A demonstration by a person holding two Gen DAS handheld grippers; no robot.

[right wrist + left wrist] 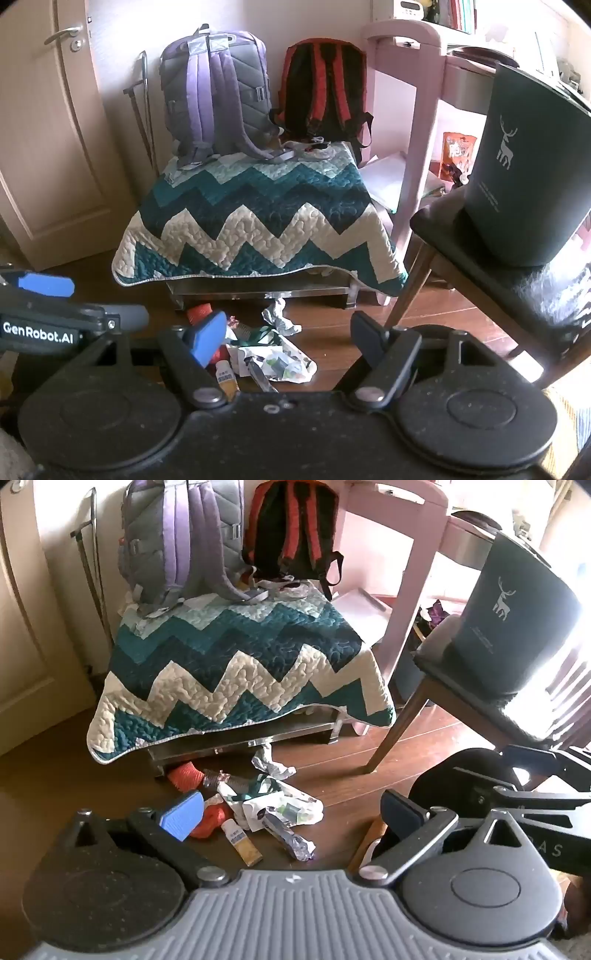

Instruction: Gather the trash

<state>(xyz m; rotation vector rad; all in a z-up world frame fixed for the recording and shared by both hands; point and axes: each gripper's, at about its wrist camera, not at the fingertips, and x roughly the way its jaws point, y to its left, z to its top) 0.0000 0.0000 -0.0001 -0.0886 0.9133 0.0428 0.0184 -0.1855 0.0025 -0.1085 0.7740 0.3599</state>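
Trash [266, 808] litters the floor [369, 775] at twelve o'clock of both spread, empty claws: left claw [291, 812], right claw [288, 343].

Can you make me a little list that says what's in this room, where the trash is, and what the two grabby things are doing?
trash: pile of crumpled wrappers on the wood floor, in front of the low bench
small bottle: lying at the near edge of the pile
red net: by the bench foot
bin: dark bin with a deer mark, standing on a chair
bench cover: zigzag quilt
on the quilt: purple backpack, red backpack
left gripper: jaws open, holding nothing, above the pile
right gripper: jaws open, holding nothing
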